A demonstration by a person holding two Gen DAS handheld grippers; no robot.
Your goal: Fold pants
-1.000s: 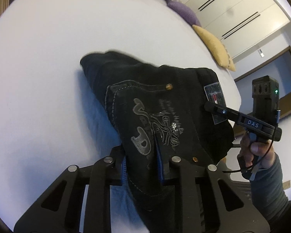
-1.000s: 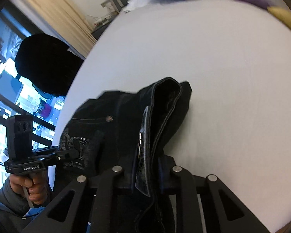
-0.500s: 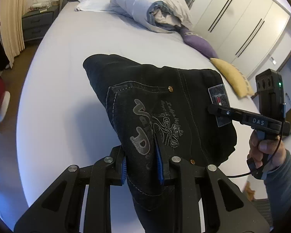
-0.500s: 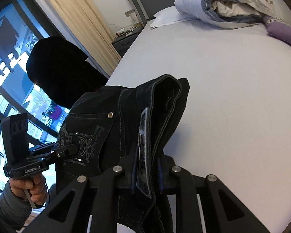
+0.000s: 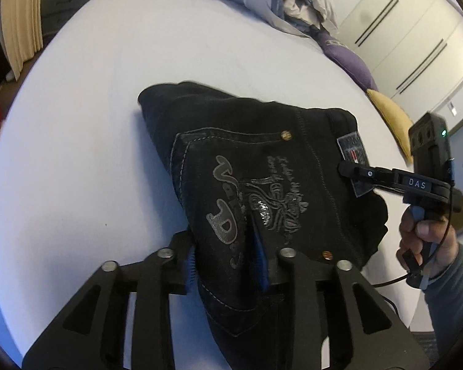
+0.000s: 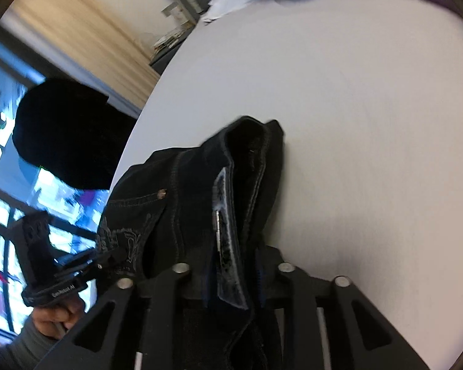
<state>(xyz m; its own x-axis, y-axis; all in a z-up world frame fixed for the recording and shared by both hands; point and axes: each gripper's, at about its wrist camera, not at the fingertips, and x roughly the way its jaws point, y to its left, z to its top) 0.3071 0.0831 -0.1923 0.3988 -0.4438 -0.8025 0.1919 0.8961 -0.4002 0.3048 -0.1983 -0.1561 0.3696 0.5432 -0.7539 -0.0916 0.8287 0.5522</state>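
Black denim pants [image 5: 262, 166], folded into a thick bundle, rest on the white bed [image 5: 86, 117] near its edge, pocket side up; left gripper [image 5: 223, 256] straddles the printed pocket, its jaws opening with cloth between the blue pads, and whether the pads press on it cannot be told; right gripper [image 6: 231, 274] straddles the waistband by the label, its jaws likewise opening around denim. Risks, as judged: stiff layers may spring apart once released, undoing the fold; fabric may snag on a ribbed pad as a gripper withdraws, dragging the bundle askew; the near part seems to overhang the edge, so the pants could slide off.
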